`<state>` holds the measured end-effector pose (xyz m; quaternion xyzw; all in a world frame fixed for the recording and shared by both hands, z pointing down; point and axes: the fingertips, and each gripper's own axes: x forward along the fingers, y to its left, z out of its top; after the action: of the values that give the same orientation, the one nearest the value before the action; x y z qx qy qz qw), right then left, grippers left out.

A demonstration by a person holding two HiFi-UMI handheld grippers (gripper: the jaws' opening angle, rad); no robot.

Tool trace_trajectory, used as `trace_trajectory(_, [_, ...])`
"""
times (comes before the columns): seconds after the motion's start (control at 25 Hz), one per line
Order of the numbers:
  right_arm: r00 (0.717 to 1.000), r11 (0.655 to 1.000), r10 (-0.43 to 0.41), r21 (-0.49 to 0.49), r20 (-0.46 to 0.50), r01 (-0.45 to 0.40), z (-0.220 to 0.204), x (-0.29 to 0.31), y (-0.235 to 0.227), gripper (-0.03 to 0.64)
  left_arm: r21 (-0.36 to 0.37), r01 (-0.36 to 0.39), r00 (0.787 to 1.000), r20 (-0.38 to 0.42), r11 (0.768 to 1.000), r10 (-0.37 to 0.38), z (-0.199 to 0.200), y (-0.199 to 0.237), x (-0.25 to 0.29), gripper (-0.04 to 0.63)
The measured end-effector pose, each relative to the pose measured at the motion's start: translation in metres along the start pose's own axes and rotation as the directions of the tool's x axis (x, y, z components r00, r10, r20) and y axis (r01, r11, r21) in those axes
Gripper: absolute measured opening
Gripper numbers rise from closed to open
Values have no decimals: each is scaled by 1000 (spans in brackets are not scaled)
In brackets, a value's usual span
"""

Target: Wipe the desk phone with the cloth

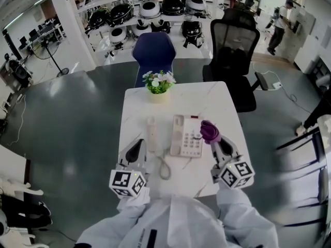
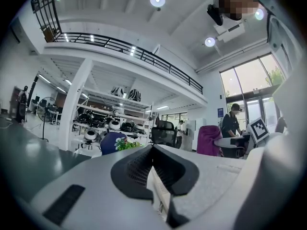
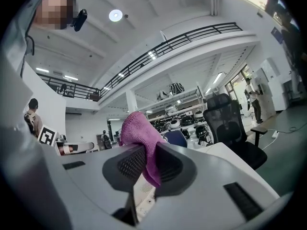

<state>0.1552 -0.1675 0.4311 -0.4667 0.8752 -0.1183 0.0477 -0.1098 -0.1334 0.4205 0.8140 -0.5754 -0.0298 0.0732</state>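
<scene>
Right tongs (image 3: 147, 153) gripping purple cloth (image 3: 138, 128), desk phone (image 1: 186, 136) keypad print illegible

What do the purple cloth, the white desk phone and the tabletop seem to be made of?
Purple cloth: soft microfibre-like fabric, fuzzy matte nap. White desk phone: probably moulded plastic, smooth. Tabletop: white, grey-veined, glossy; marble or marble-look laminate, unclear which.

Our right gripper (image 3: 147, 150) has its two dark jaws pressed onto the purple cloth (image 3: 138, 127) — the fabric bunches above them and hangs down between. Under the jaws we glimpse a sliver of the white desk phone (image 3: 143, 196). Past the white table (image 3: 221, 152) stand a black mesh office chair (image 3: 226, 122) and a blue chair (image 3: 176, 138).
</scene>
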Motion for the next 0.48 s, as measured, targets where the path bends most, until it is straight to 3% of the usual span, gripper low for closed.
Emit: trace_trajectory(0.48, [1000, 999, -5, -49, -2, 5, 4, -2, -3, 38, 1, 5, 1000, -24, 1000, -5, -7, -2, 4, -2])
